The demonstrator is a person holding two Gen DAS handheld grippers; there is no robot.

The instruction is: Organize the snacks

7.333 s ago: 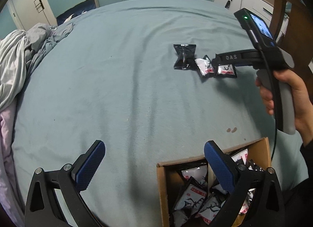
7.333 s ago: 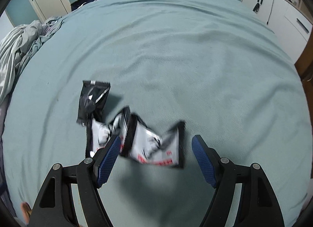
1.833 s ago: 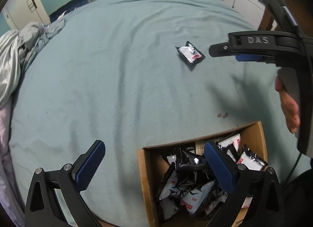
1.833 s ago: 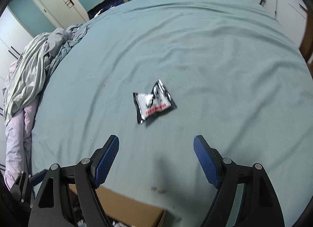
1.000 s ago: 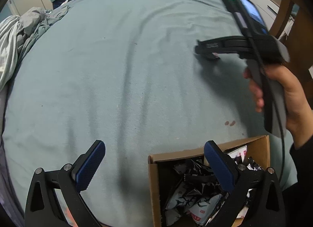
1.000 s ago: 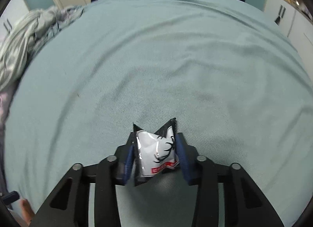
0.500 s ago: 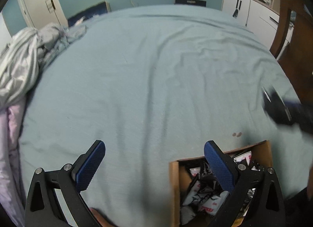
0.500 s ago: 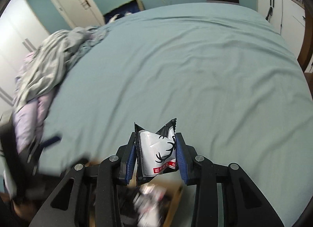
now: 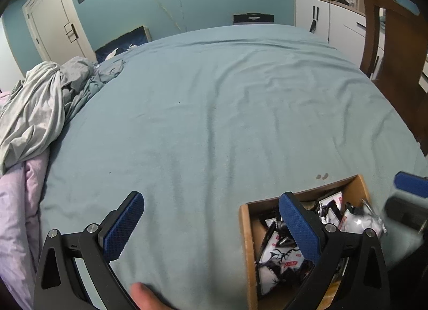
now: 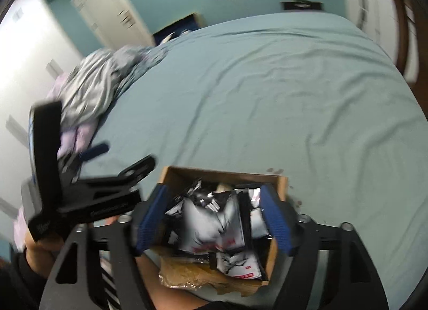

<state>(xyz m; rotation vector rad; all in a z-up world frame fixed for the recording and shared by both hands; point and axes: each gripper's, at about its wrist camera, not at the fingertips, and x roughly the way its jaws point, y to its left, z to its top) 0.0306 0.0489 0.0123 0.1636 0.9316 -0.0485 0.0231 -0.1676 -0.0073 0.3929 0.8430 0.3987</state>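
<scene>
Opening my right tongs (image 10: 214, 219) over the cardboard box (image 10: 281, 183), dropping the snack packet (image 10: 211, 219) at six o'clock; left tongs (image 9: 211, 225) wide, empty.

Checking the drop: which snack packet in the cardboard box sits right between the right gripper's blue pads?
The big blurred silver-and-black packet on top of the pile, red print at its lower edge. The right gripper is opening around it; the other packets lie lower in the cardboard box.

Teal-sheeted bed (image 9: 214, 112), crumpled grey bedding (image 9: 37, 107) at left edge, white door (image 9: 53, 29), wooden chair (image 9: 393, 42), white cabinets (image 9: 334, 24).
</scene>
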